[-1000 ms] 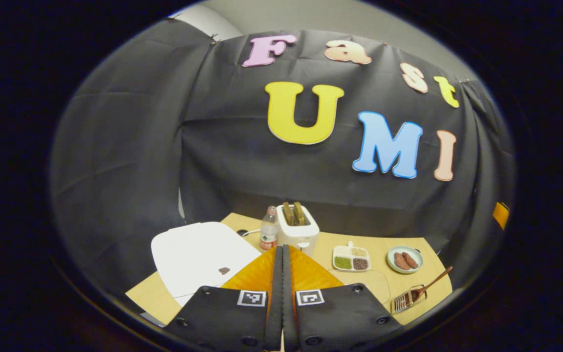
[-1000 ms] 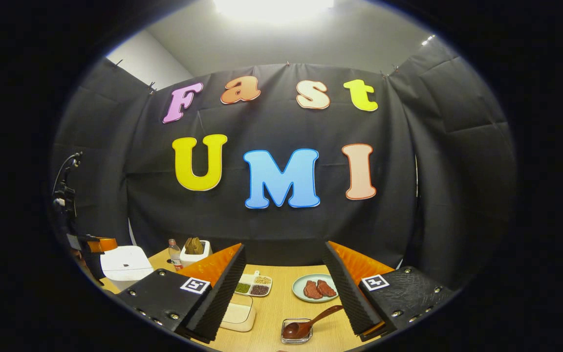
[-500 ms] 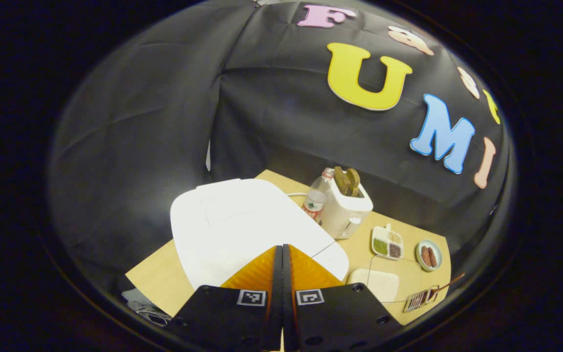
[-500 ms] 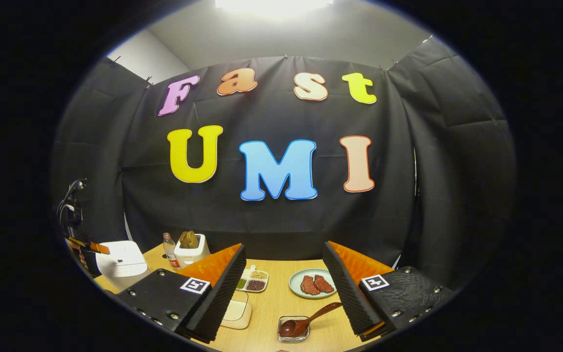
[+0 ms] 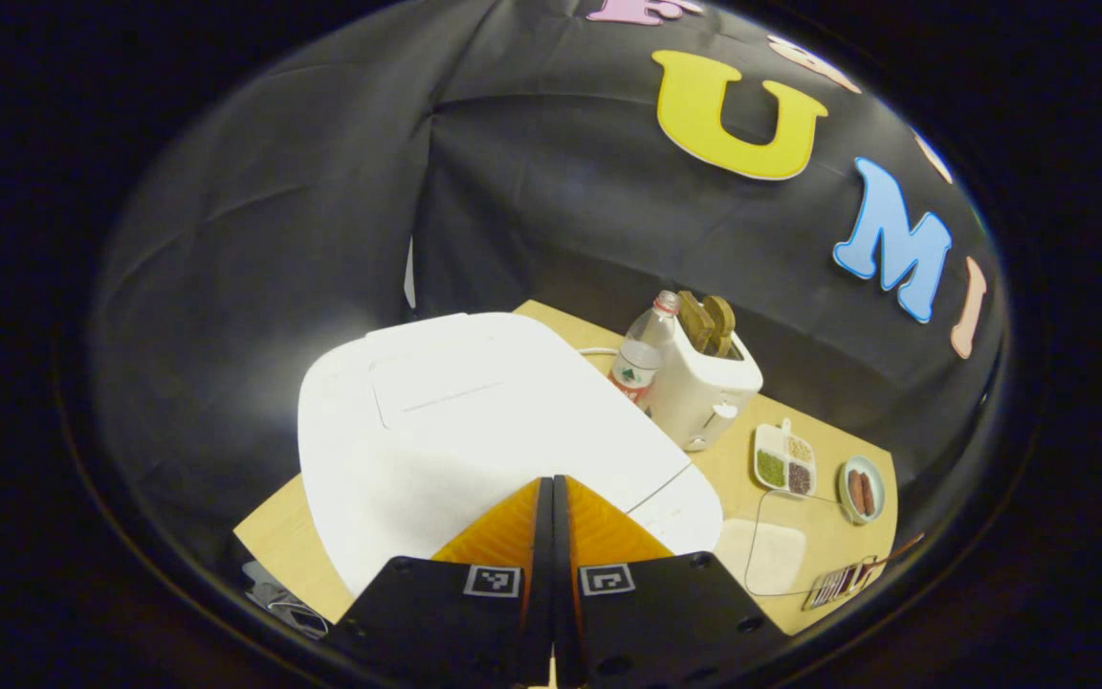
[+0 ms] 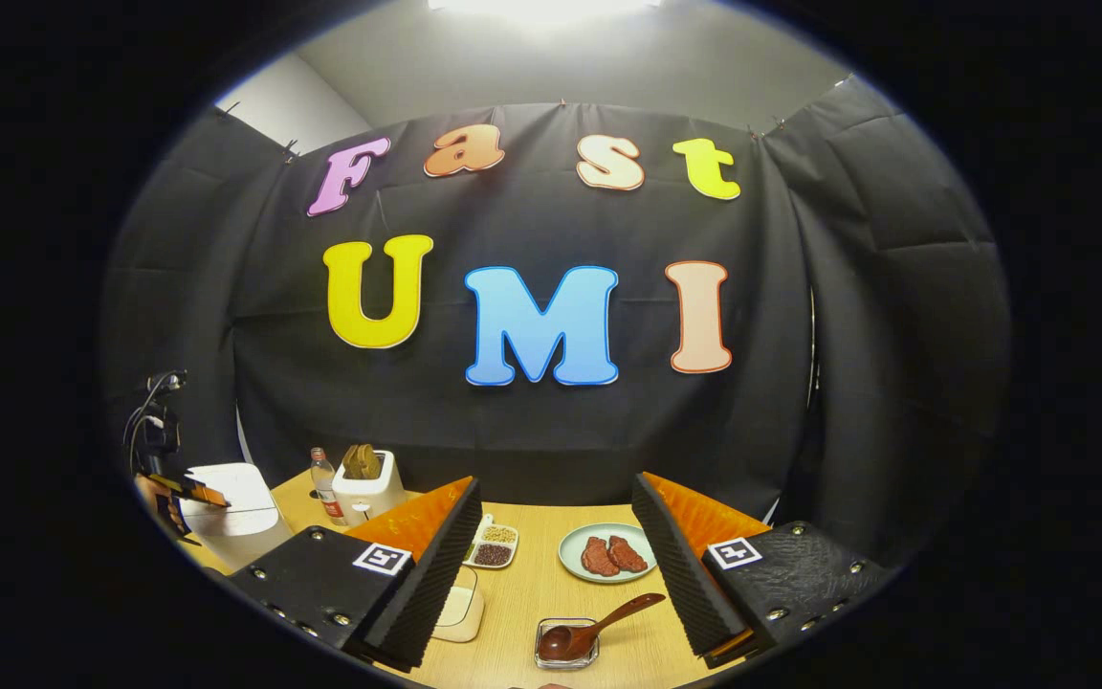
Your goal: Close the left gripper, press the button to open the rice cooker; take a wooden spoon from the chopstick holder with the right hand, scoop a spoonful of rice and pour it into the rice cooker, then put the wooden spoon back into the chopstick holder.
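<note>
Left gripper (image 5: 552,483) has its 2 fingers pressed together, holding nothing, tips right at the white rice cooker (image 5: 474,421) lid, contact unclear. Right gripper (image 6: 556,536) is wide open and empty, with the wooden spoon (image 6: 594,627) in the chopstick holder (image 6: 565,643) just below its gap.

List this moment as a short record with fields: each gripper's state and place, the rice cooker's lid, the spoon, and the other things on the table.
left gripper: shut, fingers together, tips at the front of the rice cooker
right gripper: open, holding nothing, above the table
rice cooker lid: down
wooden spoon: bowl end in the chopstick holder, handle leaning out to the right
other things: toaster with bread, bottle beside it, divided dish of grains, plate with meat, clear box of rice
</note>
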Tool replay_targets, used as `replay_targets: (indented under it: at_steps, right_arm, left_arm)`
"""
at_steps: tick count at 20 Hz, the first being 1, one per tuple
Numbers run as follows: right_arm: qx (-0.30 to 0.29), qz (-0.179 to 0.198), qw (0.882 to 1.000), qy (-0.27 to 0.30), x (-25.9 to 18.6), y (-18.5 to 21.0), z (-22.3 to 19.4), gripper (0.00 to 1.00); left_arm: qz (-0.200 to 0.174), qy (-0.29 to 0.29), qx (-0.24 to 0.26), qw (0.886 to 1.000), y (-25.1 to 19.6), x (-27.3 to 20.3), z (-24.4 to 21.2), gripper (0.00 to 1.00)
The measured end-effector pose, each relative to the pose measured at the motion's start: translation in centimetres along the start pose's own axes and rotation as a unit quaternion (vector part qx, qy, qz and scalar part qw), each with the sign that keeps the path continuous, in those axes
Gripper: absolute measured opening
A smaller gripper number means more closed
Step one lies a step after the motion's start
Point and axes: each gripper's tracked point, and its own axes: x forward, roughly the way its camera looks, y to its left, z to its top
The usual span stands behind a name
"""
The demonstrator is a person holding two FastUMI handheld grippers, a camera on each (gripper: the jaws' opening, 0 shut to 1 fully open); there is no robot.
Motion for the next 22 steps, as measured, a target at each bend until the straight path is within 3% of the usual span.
replay_targets:
  at_steps: [4, 8, 12, 14, 17, 22]
  right_arm:
    - [0.005, -0.002, 1.000, 0.003, 0.2, -0.4, -0.2, 0.97]
    - [0.011, 0.004, 1.000, 0.002, 0.3, -0.3, -0.2, 0.97]
    - [0.009, 0.010, 1.000, -0.001, 0.0, -0.2, -0.2, 0.97]
    - [0.010, 0.012, 1.000, 0.000, -0.2, -0.1, -0.3, 0.97]
    - [0.008, 0.013, 1.000, 0.001, -0.5, -0.3, -0.5, 0.97]
    - [0.007, 0.011, 1.000, -0.005, -1.1, -0.7, -0.2, 0.97]
  left_arm:
    - [0.025, -0.074, 0.042, 0.996, -0.1, -2.2, 4.4, 0.08]
    - [0.051, -0.164, 0.061, 0.983, 0.3, -7.0, 10.9, 0.10]
    - [0.043, -0.246, 0.057, 0.967, -1.1, -13.2, 16.0, 0.09]
    - [0.011, -0.278, 0.061, 0.959, -3.7, -17.2, 16.4, 0.10]
    - [-0.028, -0.307, 0.070, 0.949, -7.5, -19.4, 15.7, 1.00]
    - [-0.097, -0.315, 0.092, 0.940, -14.8, -22.9, 11.2, 0.92]
